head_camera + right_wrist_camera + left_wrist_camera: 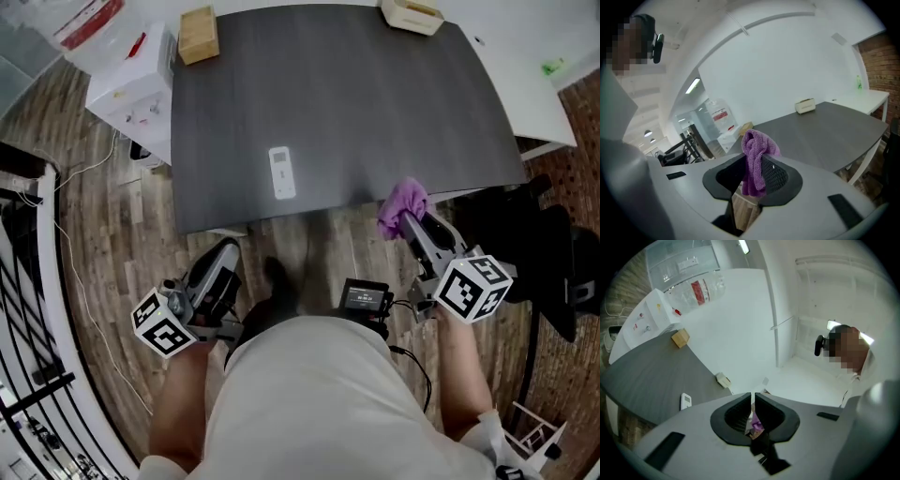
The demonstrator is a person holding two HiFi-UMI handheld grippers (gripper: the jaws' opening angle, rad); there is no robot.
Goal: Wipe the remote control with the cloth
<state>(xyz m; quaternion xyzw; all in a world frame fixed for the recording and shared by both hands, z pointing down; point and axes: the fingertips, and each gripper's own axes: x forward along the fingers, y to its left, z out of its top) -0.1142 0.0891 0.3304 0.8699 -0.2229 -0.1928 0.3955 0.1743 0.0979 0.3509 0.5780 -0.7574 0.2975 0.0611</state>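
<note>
I am looking down at a dark grey table (375,112) with wood floor in front of it. The remote control (282,172) lies flat on the table, alone, near the front edge and left of centre.

The right gripper (409,223) hangs just off the front edge, over the floor, well to the right of the remote. Its jaws are clamped on a bunched purple cloth (757,159), which stands up above the tips and droops below them. The left gripper (223,253) is low, short of the table, its jaws drawn almost together with only a thin slit. A speck of purple shows in that slit; I cannot tell what it is.

Risks, as I judge them: nothing steadies the remote, so a wiping stroke pulled towards me could slide this light thing off the near edge. The cloth is pinched as a wad, so hard jaw tips may scrape the remote instead of fabric.

The remote's long axis runs away from me, slightly angled. Its small window end points to the far edge.
</note>
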